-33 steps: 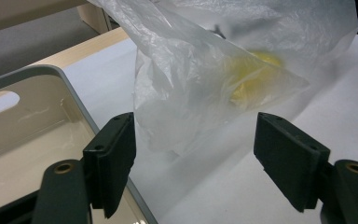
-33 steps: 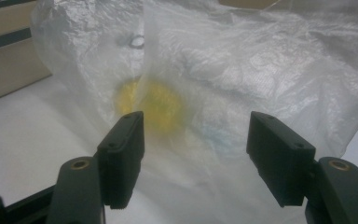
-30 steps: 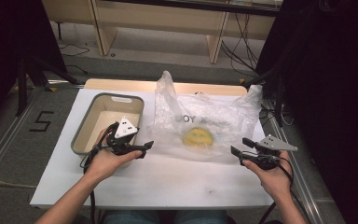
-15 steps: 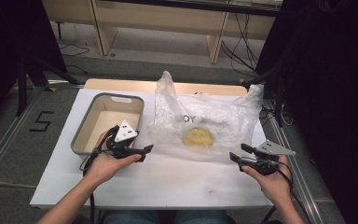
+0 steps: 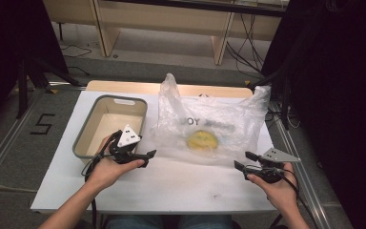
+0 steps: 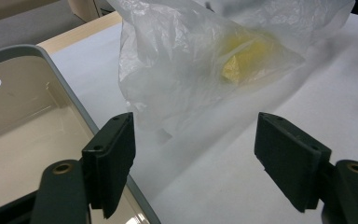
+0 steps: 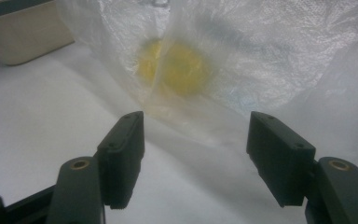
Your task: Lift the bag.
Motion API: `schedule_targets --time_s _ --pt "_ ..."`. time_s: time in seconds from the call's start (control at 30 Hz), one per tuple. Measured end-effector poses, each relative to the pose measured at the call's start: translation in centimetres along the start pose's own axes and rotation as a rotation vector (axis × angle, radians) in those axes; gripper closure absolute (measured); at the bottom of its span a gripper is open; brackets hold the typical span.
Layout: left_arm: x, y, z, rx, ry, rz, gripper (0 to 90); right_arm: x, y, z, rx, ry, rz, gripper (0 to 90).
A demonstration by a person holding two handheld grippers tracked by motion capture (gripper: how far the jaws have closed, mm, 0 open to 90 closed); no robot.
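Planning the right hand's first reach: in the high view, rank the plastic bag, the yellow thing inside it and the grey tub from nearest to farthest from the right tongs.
1. Plastic bag: its near edge lies just ahead of the right tongs.
2. Yellow thing: inside the bag, ahead and to the left.
3. Grey tub: far left, beside the left tongs.
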State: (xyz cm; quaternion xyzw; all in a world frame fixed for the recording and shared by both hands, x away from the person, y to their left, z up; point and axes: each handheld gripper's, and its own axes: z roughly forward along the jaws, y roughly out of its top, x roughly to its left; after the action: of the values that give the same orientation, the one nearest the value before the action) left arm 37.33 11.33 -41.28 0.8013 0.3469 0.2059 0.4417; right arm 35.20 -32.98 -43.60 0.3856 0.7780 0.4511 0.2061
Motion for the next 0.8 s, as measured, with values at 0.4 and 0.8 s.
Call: schedule_targets --time_s 0.4,0.8 --pt "0.05 -0.22 -0.01 0.000 0.001 -0.003 28.6 0.04 -0.46 -0.34 -0.015 0.007 0.009 37.9" --pt "0.08 -0.18 -0.02 -0.001 0.003 -0.002 28.4 0.08 -0.58 -0.33 -0.023 0.018 0.010 37.9"
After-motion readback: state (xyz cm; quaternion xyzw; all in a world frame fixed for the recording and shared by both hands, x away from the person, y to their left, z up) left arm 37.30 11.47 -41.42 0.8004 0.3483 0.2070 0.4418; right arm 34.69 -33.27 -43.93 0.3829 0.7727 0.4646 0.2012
